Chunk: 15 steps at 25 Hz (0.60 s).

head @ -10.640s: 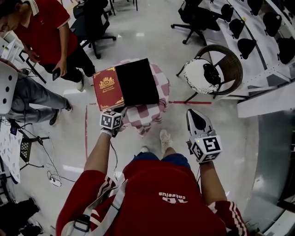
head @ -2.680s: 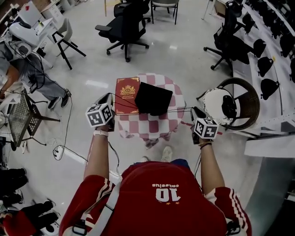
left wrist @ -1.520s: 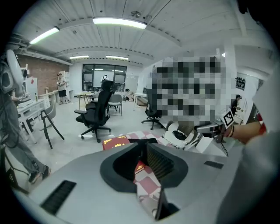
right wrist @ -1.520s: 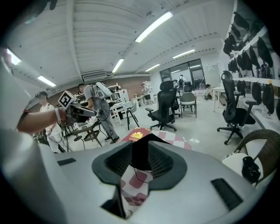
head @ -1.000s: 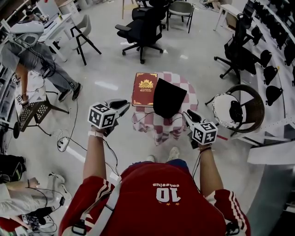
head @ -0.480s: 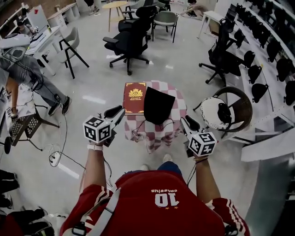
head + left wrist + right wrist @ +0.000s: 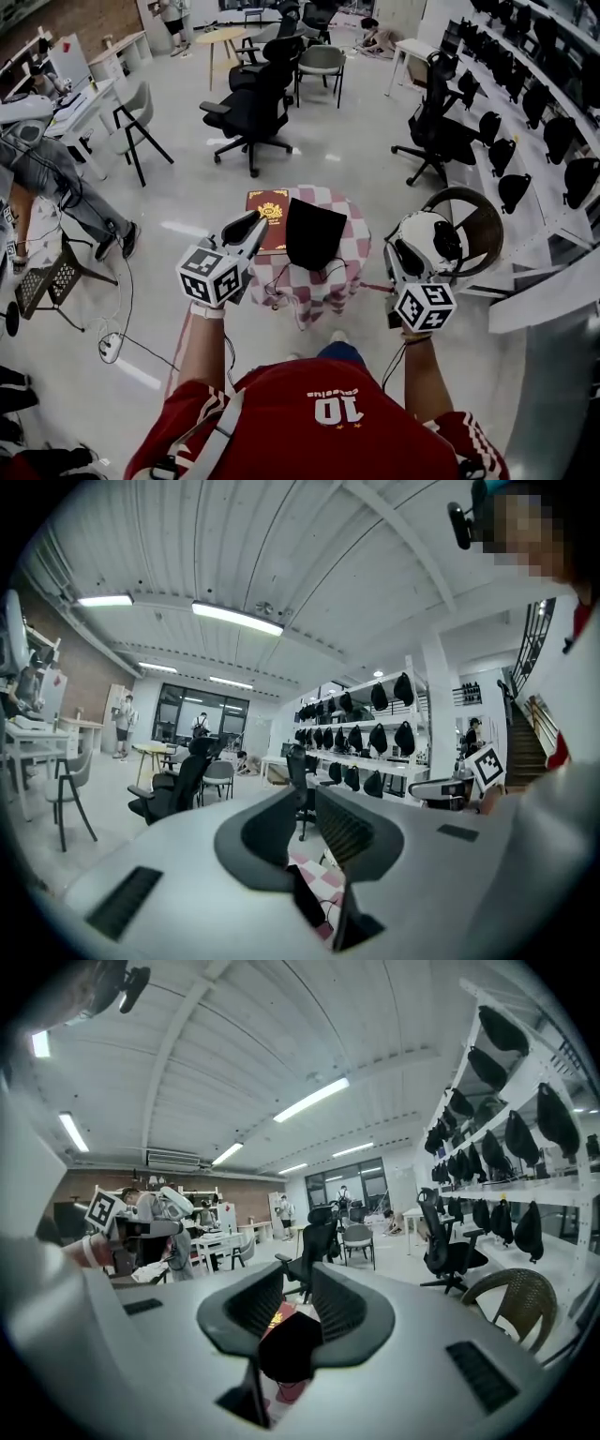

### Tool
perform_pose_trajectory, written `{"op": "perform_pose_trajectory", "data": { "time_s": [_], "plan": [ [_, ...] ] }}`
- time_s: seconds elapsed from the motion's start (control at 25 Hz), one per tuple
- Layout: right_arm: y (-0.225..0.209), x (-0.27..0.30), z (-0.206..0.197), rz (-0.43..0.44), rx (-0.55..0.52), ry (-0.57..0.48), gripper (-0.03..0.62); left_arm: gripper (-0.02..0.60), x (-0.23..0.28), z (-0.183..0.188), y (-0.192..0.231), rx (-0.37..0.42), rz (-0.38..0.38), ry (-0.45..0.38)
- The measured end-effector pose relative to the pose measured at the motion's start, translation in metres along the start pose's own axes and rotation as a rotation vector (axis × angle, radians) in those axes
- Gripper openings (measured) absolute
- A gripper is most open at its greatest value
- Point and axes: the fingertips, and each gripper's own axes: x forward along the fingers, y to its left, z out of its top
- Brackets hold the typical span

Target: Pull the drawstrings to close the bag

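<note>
My left fingers (image 7: 267, 832) and right fingers (image 7: 342, 1307) stand slightly apart, holding nothing. Ahead of and below both, the black fabric drawstring bag (image 7: 314, 234) sits on the red-and-white checked bench (image 7: 353, 255).

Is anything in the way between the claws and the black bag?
Nothing visible is. The left claw and right claw hang in open air before the black drawstring bag; the red book lies beside it.

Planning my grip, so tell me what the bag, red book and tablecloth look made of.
Bag: matte black cloth, likely; no glare, soft uneven outline. Book: stiff red cover, gold print, perhaps leatherette. Tablecloth: red-and-white checked fabric, hanging in folds.
</note>
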Motion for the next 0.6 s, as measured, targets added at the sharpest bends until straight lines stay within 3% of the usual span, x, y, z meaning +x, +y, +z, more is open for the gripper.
{"op": "perform_pose_trajectory", "data": {
  "time_s": [0.32, 0.6],
  "plan": [
    [0.008, -0.006, 0.028, -0.017, -0.002, -0.078, 0.087, 0.037, 0.0, 0.016, -0.007, -0.001, 0.041, -0.065],
    [0.021, -0.002, 0.031, -0.004, -0.026, -0.068, 0.063, 0.026, -0.001, 0.007, -0.013, 0.075, 0.061, -0.026]
  ]
}}
